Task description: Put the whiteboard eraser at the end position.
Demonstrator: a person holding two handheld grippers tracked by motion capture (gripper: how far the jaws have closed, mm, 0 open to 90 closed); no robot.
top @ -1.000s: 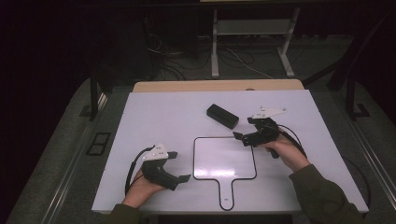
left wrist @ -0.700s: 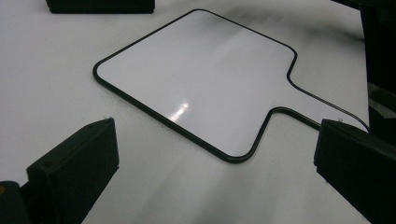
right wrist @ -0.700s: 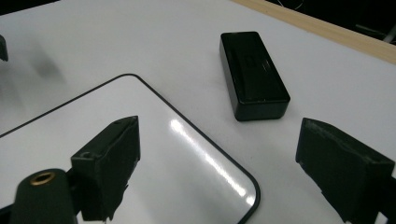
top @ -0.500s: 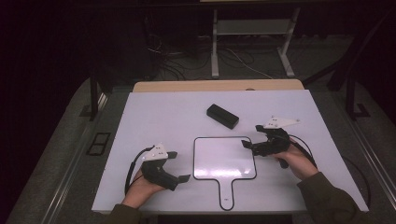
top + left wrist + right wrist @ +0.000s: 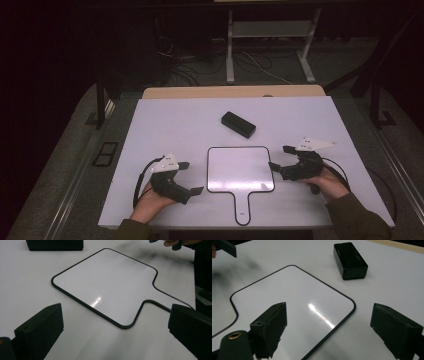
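In the high view, the small whiteboard (image 5: 240, 169) with a black rim and a short handle lies flat in the lower middle of the frame, on the white table (image 5: 165, 120). The black eraser block (image 5: 238, 124) lies above it, near the centre, clearly apart from the board. The left gripper (image 5: 192, 177) is at the lower left of the board, with its jaws spread and nothing between them. The right gripper (image 5: 281, 158) is just beside the right edge of the board, jaws also spread and empty. In the left gripper view, the two black jaws stand far apart at the bottom corners, and the whiteboard (image 5: 107, 282) fills the middle of the frame, with its handle toward the right. In the right gripper view, the jaws are released too; the whiteboard (image 5: 287, 302) lies below them, and the eraser block (image 5: 350, 260) sits at the upper right.
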